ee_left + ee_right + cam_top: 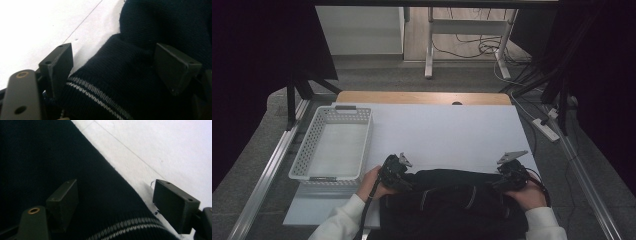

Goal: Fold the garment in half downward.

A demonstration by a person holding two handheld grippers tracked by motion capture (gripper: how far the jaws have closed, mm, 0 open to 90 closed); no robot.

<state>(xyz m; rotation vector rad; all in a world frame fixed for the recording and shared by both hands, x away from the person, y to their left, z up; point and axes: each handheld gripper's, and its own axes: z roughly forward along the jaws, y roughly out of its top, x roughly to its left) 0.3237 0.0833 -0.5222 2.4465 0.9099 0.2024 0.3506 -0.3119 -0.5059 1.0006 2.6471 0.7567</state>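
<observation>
A dark navy knitted sweater (pixel 452 200) with thin pale stripes lies bunched at the near edge of the white table top (pixel 447 130). My left gripper (pixel 408 180) is at the sweater's left end. In the left gripper view its jaws (pixel 113 65) stand wide apart, with a striped fold (pixel 100 95) between them and not squeezed. My right gripper (pixel 501 182) is at the sweater's right end. Its jaws (pixel 115 200) are also wide, straddling the sweater's edge (pixel 105 185): one over the fabric, the other over bare table. A hand in a white sleeve holds each gripper.
A white perforated basket (pixel 362 140) with nothing in it sits at the table's left. A wooden strip (pixel 422 97) runs along the far edge. Metal rails flank the table, and cables and a power strip (pixel 546 129) lie on the floor at right.
</observation>
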